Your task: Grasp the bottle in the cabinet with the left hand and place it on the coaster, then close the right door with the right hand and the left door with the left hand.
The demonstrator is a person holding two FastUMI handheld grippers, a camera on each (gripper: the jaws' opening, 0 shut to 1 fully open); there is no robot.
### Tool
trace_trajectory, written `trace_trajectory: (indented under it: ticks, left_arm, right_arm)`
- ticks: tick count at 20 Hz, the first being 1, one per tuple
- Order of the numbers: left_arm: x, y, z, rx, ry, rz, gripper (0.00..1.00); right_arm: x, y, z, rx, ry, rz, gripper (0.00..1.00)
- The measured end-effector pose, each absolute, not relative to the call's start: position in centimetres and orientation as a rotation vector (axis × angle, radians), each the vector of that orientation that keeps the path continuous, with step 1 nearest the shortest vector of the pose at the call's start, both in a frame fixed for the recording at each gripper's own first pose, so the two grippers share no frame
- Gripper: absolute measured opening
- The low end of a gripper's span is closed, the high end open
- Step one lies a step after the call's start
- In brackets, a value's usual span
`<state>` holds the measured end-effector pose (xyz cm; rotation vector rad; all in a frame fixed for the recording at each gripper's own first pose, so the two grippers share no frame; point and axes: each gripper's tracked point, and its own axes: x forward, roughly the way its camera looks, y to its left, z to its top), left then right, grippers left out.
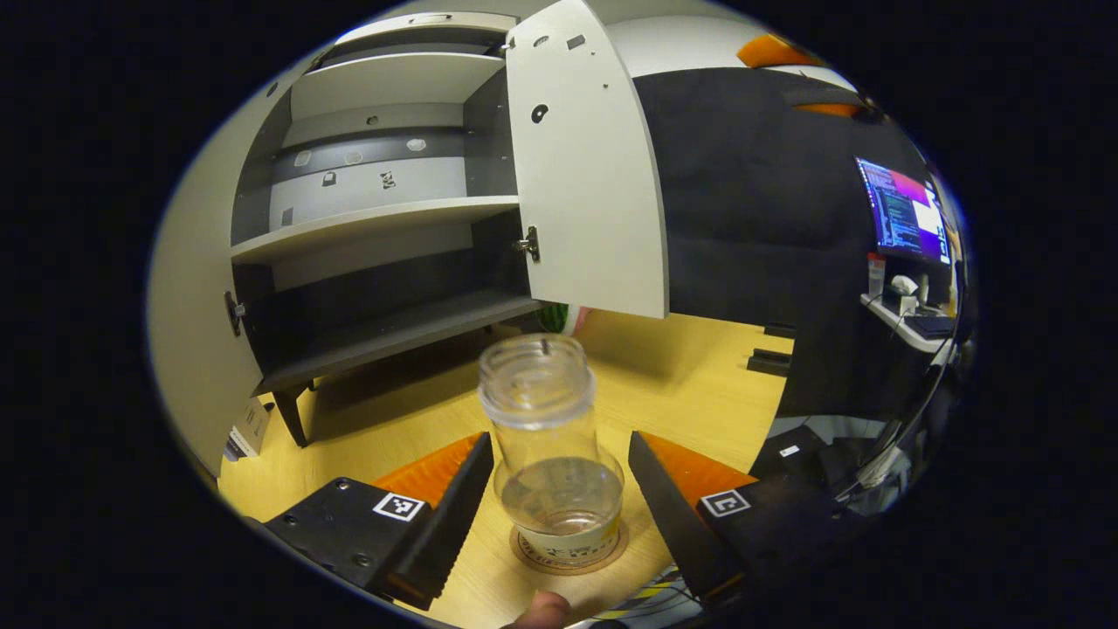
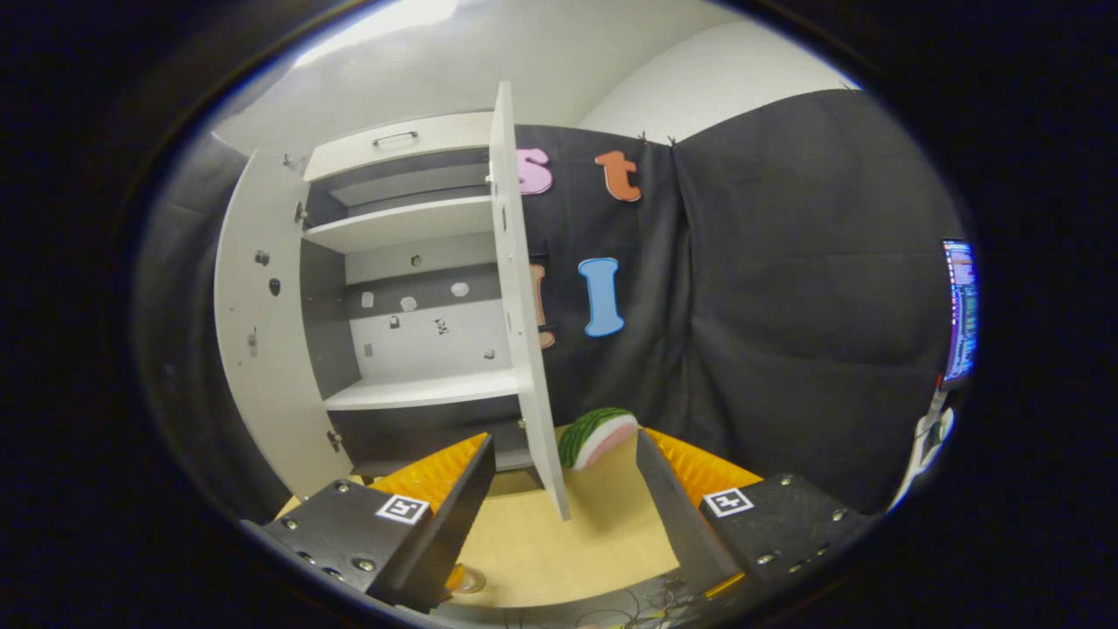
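Observation:
A clear lidless bottle (image 1: 550,437) with a little liquid stands upright on a round brown coaster (image 1: 614,556) on the wooden table. My left gripper (image 1: 559,437) is open around it, with a gap between each finger and the glass. Behind it the cabinet (image 1: 384,218) has bare shelves and both doors swung out: the right door (image 1: 585,175) and the left door (image 1: 196,332). My right gripper (image 2: 564,438) is open and holds nothing. It points at the near edge of the right door (image 2: 524,349), some way off. The left door (image 2: 262,349) stands wide open.
A toy watermelon slice (image 2: 598,437) lies on the yellow table (image 2: 559,533) just right of the right door's foot. A lit monitor (image 1: 904,210) and a small shelf with clutter sit at the far right. A fingertip (image 1: 541,607) shows at the bottom edge.

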<state>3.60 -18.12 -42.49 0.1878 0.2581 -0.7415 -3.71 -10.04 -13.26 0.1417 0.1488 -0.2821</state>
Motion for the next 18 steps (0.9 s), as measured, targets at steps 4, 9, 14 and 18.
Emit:
trace_trajectory:
  ticks: [4,9,14,18]
  left_arm:
    - [3.4,-18.3,-35.6,0.112,0.258,-0.753,0.99]
    - [3.6,-19.7,-25.6,0.062,0.21,-0.779,0.99]
    - [5.4,-20.7,-16.4,0.002,0.175,-0.734,0.98]
    - [7.5,-20.1,-10.3,-0.003,0.167,-0.67,0.98]
  right_arm:
    - [-4.1,-11.4,-11.7,0.187,0.134,-0.259,0.99]
    - [-4.3,-15.3,-9.2,0.144,0.09,-0.304,0.98]
    - [-1.4,-19.6,-6.0,0.102,0.064,-0.304,0.98]
    - [4.4,-25.0,-3.1,0.11,0.067,-0.315,0.98]
